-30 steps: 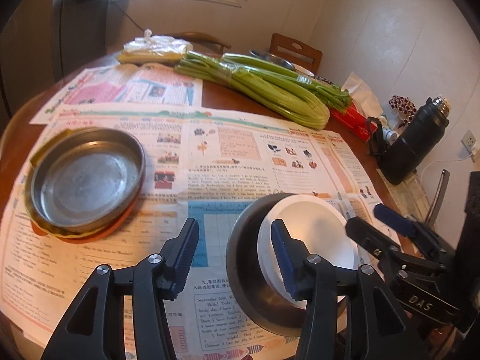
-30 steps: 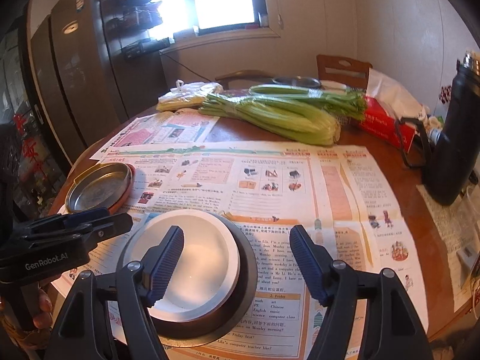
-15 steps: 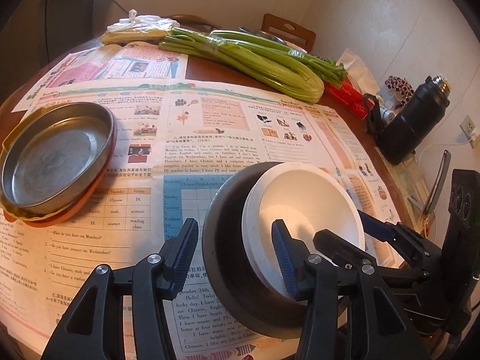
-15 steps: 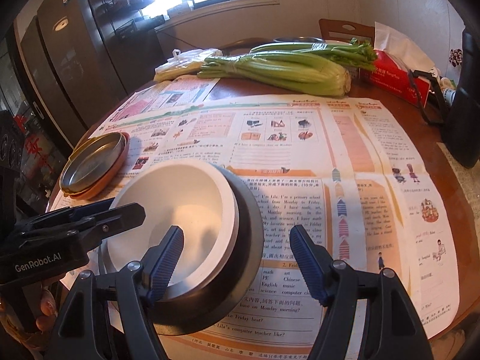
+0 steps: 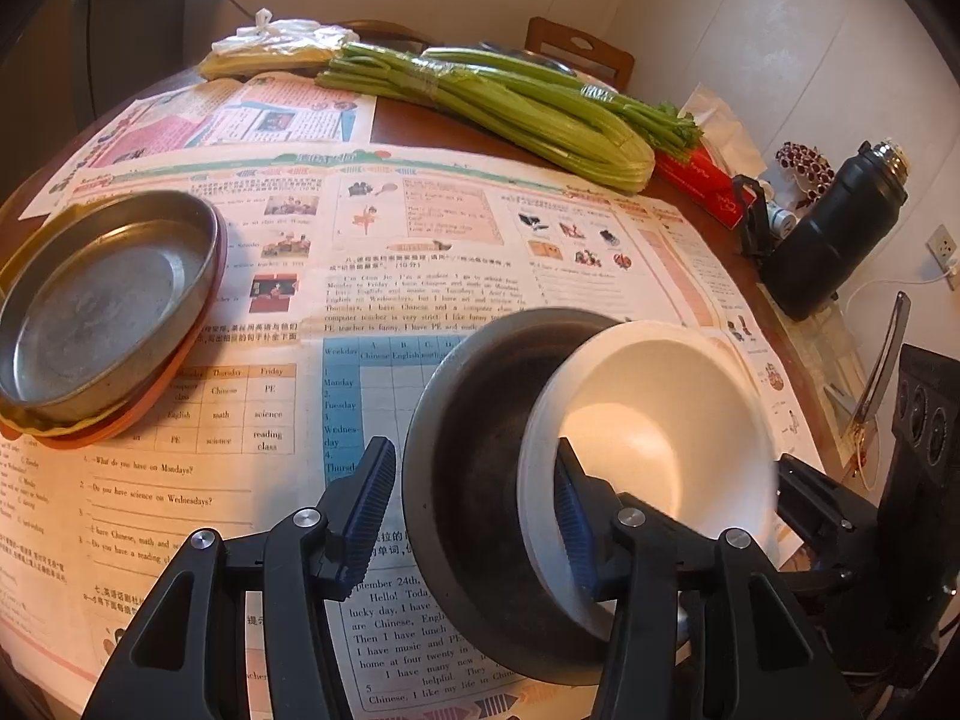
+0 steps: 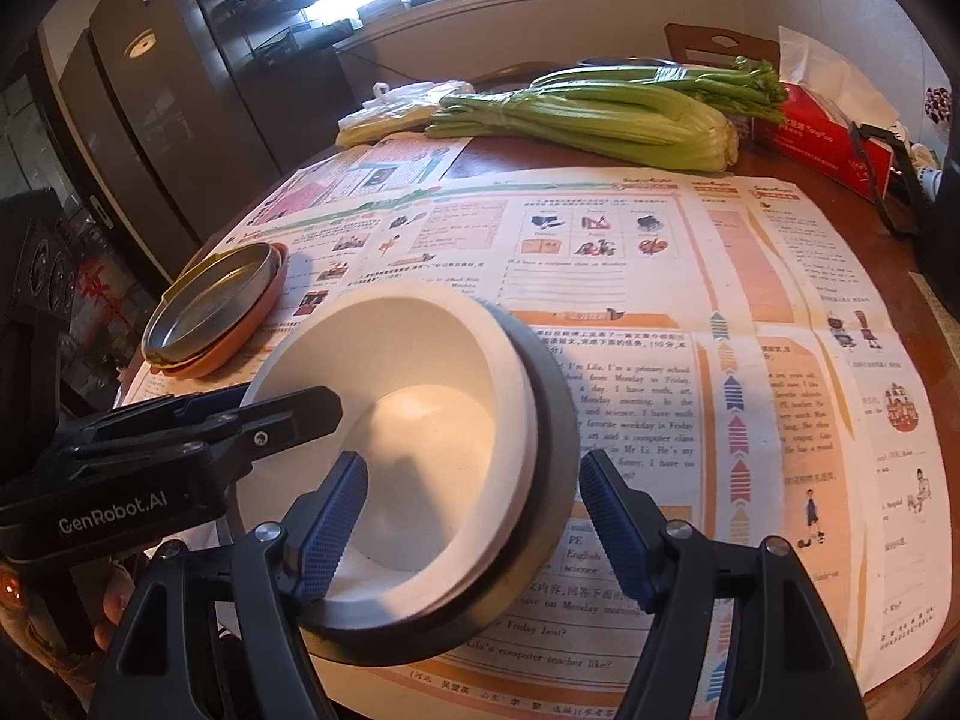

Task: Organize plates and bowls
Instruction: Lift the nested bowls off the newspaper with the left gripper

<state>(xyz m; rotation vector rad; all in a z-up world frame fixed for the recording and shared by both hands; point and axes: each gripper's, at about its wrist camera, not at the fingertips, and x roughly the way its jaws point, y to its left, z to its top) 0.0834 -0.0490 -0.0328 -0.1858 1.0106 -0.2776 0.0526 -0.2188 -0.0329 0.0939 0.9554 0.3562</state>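
Note:
A white bowl (image 5: 660,420) sits nested inside a dark grey bowl (image 5: 474,480) near the table's front edge; it also shows in the right wrist view (image 6: 420,420), with the dark bowl (image 6: 552,420) around it. My left gripper (image 5: 468,516) is open and straddles the dark bowl's left rim, its right finger reaching inside. My right gripper (image 6: 474,522) is open and straddles the right rims of both bowls, its left finger inside the white bowl. A metal plate (image 5: 102,306) rests on an orange plate (image 5: 156,414) at the left.
Newspaper (image 5: 420,240) covers the round wooden table. Celery (image 5: 510,108), a plastic bag (image 5: 276,42), a red tissue box (image 6: 828,132) and a black thermos (image 5: 834,240) stand at the back and right. A chair (image 5: 576,48) is behind.
Both grippers have moved in closer to the nested bowls, which now look larger and tilted in both views. Both grippers stay open.

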